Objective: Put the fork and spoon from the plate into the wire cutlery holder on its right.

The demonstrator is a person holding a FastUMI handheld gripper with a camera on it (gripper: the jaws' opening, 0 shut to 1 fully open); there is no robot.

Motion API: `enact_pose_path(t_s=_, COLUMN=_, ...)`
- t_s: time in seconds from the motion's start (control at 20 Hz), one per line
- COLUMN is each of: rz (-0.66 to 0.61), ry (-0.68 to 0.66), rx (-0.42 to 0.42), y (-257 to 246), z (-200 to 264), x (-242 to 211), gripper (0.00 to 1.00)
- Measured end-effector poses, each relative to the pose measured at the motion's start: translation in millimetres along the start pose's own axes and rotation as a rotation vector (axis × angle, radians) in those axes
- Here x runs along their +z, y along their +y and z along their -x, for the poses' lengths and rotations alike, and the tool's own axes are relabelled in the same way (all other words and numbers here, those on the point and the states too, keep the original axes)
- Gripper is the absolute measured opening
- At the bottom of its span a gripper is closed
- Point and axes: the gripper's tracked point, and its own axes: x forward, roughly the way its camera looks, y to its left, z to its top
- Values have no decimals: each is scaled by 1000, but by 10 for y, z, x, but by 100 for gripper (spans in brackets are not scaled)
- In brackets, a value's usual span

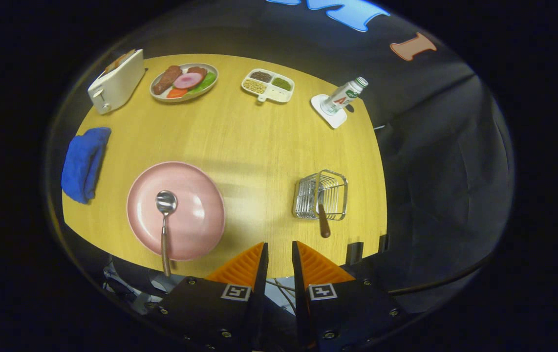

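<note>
A spoon (165, 215) lies on the pink plate (201, 186), bowl toward the far side, its handle reaching over the plate's near rim. To the plate's right stands the wire cutlery holder (332, 182). The fork (323, 220) rests inside it, brown handle sticking out toward me. My gripper (279, 242) hovers above the table's near edge, between plate and holder and short of both. Its fingers stand a narrow gap apart, open, with nothing between them.
At the far side sit a white toaster (117, 80), a plate of food (184, 81), a divided dish of grains (268, 85) and a bottle (345, 95) tipped on a white coaster. A blue cloth (84, 164) lies left of the pink plate.
</note>
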Motion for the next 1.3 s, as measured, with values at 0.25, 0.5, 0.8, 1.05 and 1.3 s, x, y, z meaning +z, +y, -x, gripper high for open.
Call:
enact_pose_path(t_s=0.25, rz=69, ry=-30, rx=68, y=551, z=119, x=-74, gripper=29)
enact_pose_path(t_s=0.5, rz=113, ry=-38, rx=120, y=1024, z=150, x=-246, gripper=29)
enact_pose_path(t_s=0.8, rz=158, ry=5, rx=175, y=1459, z=37, x=-548, gripper=29)
enact_pose_path(t_s=1.05, rz=150, ry=50, rx=199, y=1658, z=-103, x=-686, gripper=29)
enact_pose_path(t_s=1.3, rz=102, ry=79, rx=227, y=1800, z=-299, x=-733, gripper=29)
